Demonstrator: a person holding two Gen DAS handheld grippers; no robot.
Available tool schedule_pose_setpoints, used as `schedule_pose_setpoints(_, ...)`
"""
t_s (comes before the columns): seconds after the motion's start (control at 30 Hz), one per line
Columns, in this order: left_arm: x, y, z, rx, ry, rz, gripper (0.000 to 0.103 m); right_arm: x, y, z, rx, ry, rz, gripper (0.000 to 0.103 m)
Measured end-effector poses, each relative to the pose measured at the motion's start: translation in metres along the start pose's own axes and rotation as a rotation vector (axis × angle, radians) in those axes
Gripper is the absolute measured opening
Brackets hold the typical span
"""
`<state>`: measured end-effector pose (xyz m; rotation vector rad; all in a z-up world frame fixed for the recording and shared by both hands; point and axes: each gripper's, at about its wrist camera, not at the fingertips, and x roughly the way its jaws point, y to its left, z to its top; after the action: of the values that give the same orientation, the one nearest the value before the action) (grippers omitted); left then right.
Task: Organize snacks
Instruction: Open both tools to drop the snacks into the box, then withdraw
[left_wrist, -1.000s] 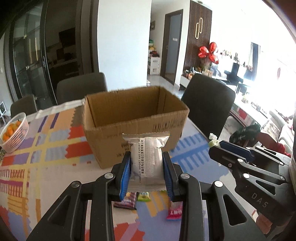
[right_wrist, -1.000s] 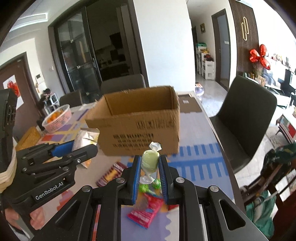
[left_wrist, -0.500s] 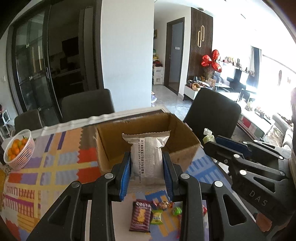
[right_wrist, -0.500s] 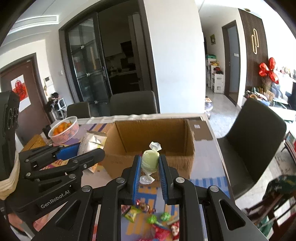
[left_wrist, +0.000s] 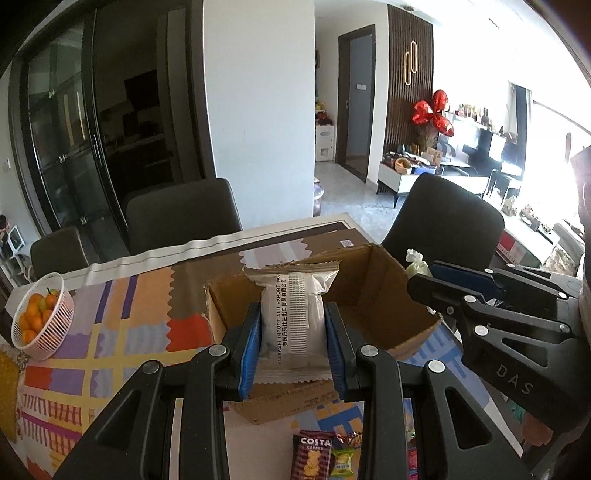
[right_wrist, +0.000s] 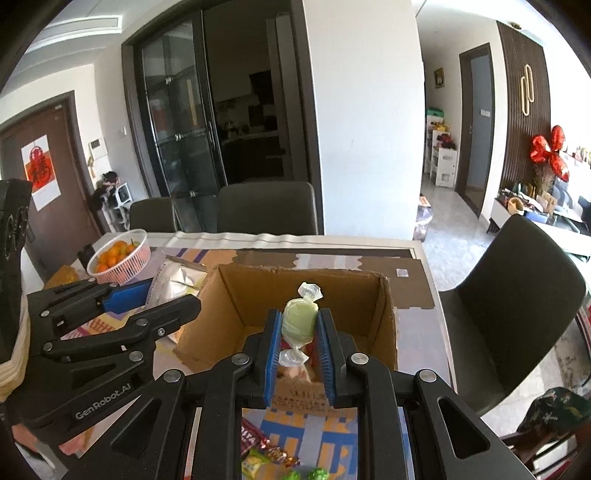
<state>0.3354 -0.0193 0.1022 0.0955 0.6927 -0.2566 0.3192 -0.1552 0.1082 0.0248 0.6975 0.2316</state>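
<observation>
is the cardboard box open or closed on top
Open. The cardboard box has no flaps over its top; both wrist views look straight down onto its bare brown inner walls, and part of the floor shows.

past my claw the desk (left_wrist: 110, 332) wears a patchwork cloth of orange, purple and yellow. a white basket of oranges (left_wrist: 38, 319) sits near its left edge. dark chairs (left_wrist: 181, 218) stand around it, glass doors (right_wrist: 177, 122) behind, and a red foil bow (right_wrist: 550, 153) hangs on the slatted wall.
</observation>
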Motion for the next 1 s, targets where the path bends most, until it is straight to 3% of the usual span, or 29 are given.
schedule_pose_setpoints(0.3, 0.033, 0.005, 0.006, -0.002, 0.057, 0.017, 0.034, 0.034, -0.008, 0.007, -0.028, 0.064, -0.037, 0.021)
schedule_pose_setpoints(0.33, 0.036, 0.005, 0.005, 0.002, 0.058, 0.032, 0.039, 0.037, -0.008, 0.007, -0.027, 0.067, -0.039, 0.021)
schedule_pose_setpoints(0.37, 0.037, 0.006, 0.004, 0.004, 0.057, 0.050, 0.049, 0.040, -0.009, 0.006, -0.030, 0.064, -0.048, 0.025)
schedule_pose_setpoints(0.4, 0.036, 0.005, 0.002, 0.010, 0.054, 0.075, 0.054, 0.040, -0.009, 0.004, -0.032, 0.062, -0.062, 0.038)
schedule_pose_setpoints(0.43, 0.035, 0.005, 0.000, 0.016, 0.049, 0.087, 0.058, 0.040, -0.011, 0.002, -0.030, 0.058, -0.085, 0.042)
schedule_pose_setpoints(0.7, 0.001, -0.009, -0.017, 0.047, -0.014, 0.086, 0.063, 0.014, -0.012, -0.020, -0.040, 0.025, -0.090, 0.042)
schedule_pose_setpoints(1.0, -0.045, -0.031, -0.032, 0.035, -0.060, 0.016, 0.064, -0.035, -0.014, -0.041, -0.003, -0.029, -0.064, 0.042)
